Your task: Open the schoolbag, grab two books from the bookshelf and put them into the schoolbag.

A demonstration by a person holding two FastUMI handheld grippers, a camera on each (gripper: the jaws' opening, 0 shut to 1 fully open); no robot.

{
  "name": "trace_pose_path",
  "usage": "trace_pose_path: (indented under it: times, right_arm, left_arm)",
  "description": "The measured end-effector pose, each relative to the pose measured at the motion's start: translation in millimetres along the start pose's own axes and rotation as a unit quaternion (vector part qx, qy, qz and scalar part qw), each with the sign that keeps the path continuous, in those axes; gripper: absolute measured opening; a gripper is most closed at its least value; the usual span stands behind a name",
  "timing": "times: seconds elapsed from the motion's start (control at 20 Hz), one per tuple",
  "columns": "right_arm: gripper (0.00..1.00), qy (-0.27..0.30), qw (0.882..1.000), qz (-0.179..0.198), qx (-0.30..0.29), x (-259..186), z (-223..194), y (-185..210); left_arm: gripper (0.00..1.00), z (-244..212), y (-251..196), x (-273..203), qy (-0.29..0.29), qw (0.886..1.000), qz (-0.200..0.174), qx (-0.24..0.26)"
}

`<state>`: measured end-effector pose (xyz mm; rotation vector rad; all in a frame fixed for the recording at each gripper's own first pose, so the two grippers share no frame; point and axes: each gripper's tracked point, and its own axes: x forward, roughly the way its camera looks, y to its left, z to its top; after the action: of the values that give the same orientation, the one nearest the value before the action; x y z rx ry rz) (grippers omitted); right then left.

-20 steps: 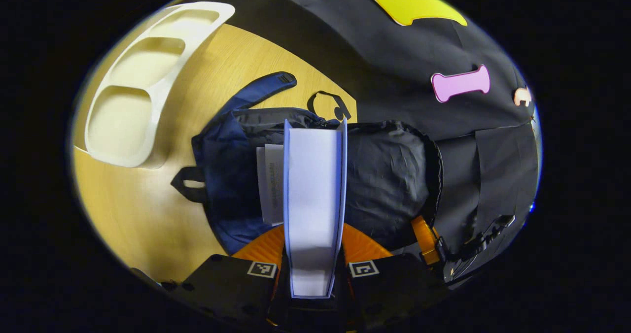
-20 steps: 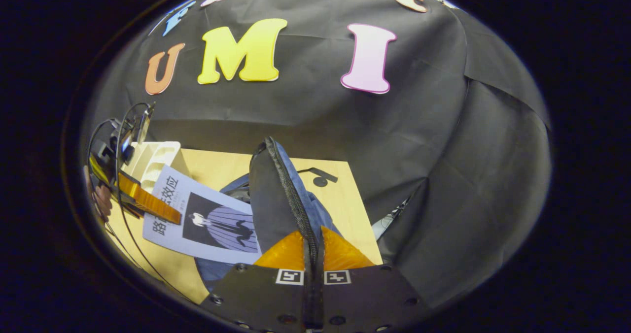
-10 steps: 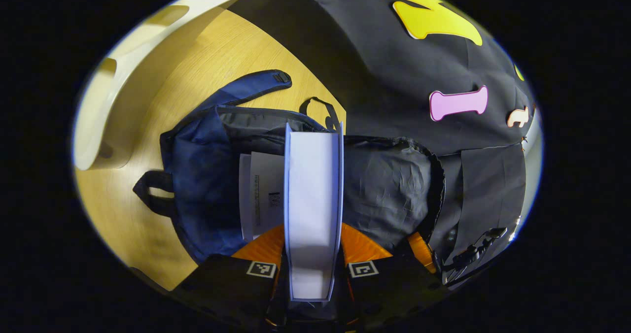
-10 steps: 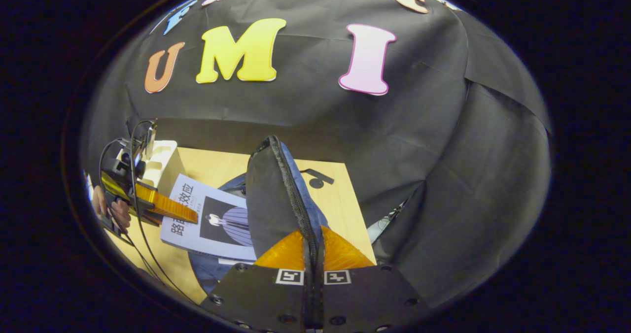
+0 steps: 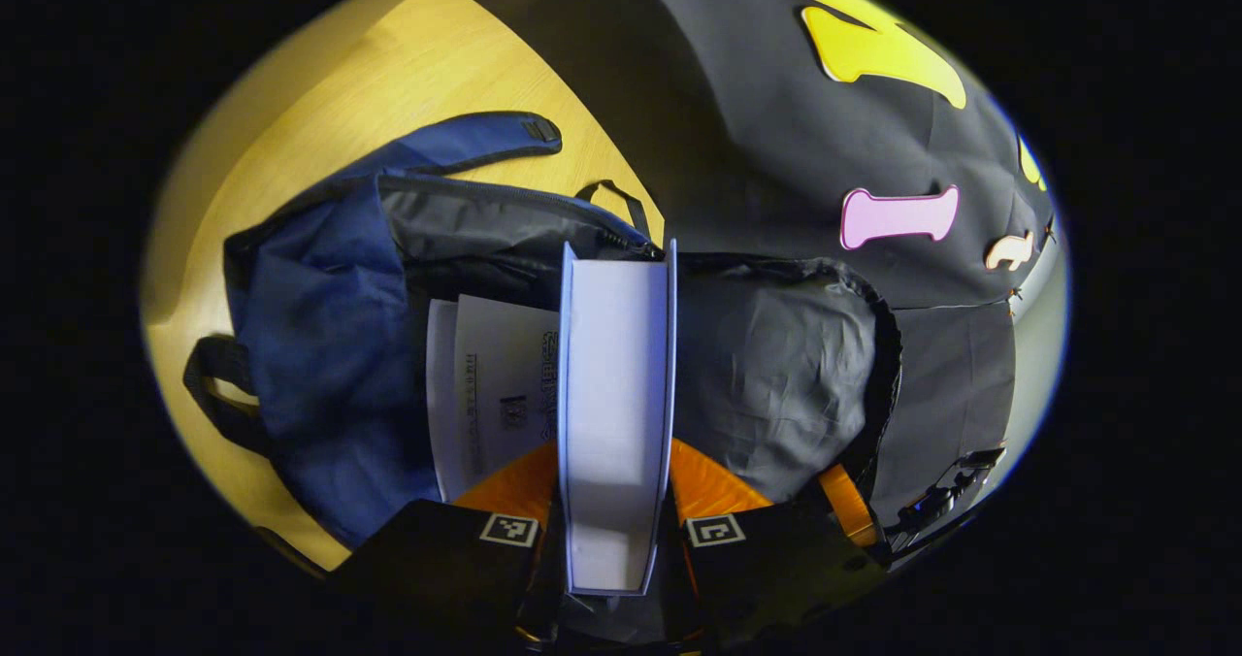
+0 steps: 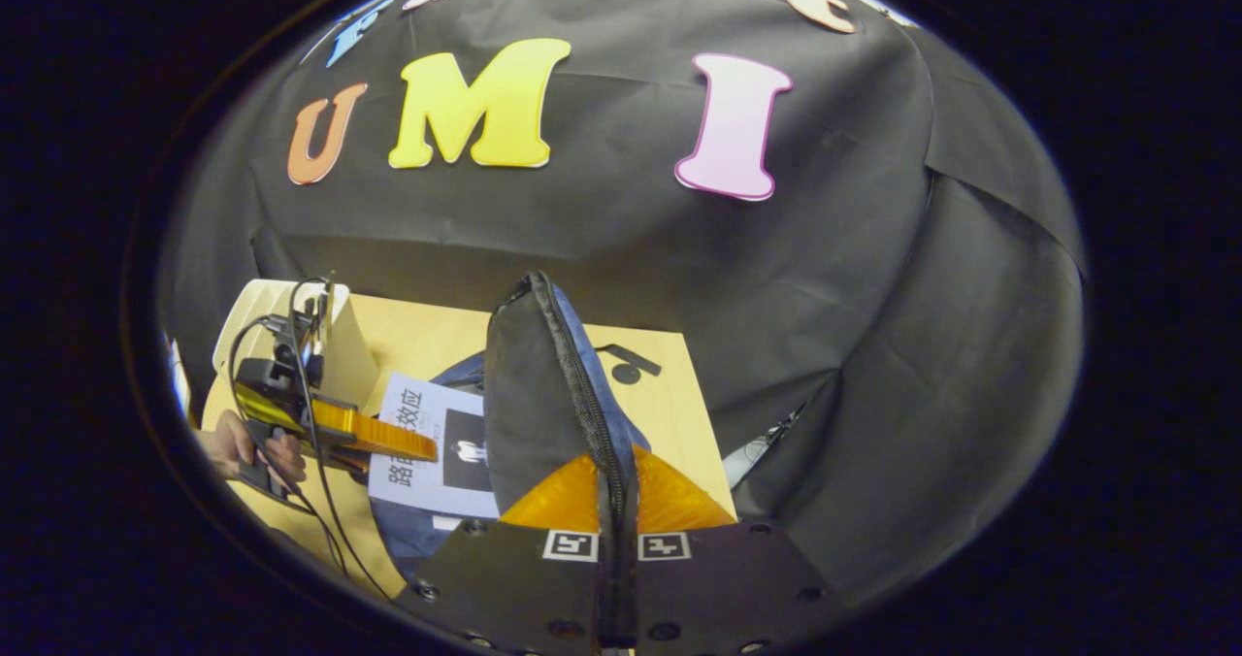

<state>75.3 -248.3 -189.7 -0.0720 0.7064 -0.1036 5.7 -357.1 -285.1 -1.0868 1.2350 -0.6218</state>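
The left gripper (image 5: pixel 613 501) is clamped on a book (image 5: pixel 615 384): both fingers press against the book's covers, one on each side, and the book stands edge-on between them with its white page block facing the camera. In the right gripper view the same gripper (image 6: pixel 388 438) appears at the left, held by a hand (image 6: pixel 254 444) with a cable trailing from it, and the book's cover (image 6: pixel 441 442) is partly hidden behind the raised flap of the schoolbag.

The book's far end sits inside the open mouth of the schoolbag (image 5: pixel 330 345). Just beside it, on the left in the left gripper view, a second book (image 5: pixel 490 394) already lies inside the bag with its light cover showing. The schoolbag is dark blue with a grey lining and lies on a wooden table (image 5: pixel 408 64); one shoulder strap (image 5: pixel 466 142) extends across the table toward the wall.

The right gripper (image 6: pixel 618 496) is pinched together on the zippered edge of the schoolbag flap (image 6: pixel 543 384), both fingers pressing on the fabric, and the flap stands upright above the table. The zipper teeth run along the flap's edge up from the fingers.

A white bookshelf (image 6: pixel 291 345) stands on the table behind the left gripper, at the left of the right gripper view. The black cloth wall rises behind the table
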Motion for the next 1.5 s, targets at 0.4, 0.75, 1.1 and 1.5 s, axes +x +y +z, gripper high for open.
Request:
trace_pose_path:
  times: [0.4, 0.75, 1.1, 1.5]
  right_arm:
    - [0.00, 0.005, 1.000, -0.001, -0.002, 4, 1, 2]
    - [0.00, 0.011, 1.000, 0.000, -0.001, 10, -1, 4]
    - [0.00, 0.012, 1.000, 0.002, -0.003, 11, -1, 10]
    - [0.00, 0.006, 1.000, 0.013, 0.000, 7, -1, 22]
  left_arm:
    - [0.54, -3, 13, 25, 0.026, 0.999, -0.023, -0.026]
    - [0.71, -14, 39, 32, 0.066, 0.995, 0.071, 0.023]
    - [0.88, -11, 58, 13, 0.069, 0.978, 0.183, 0.069]
    - [0.90, 17, 46, -40, 0.025, 0.925, 0.296, 0.238]
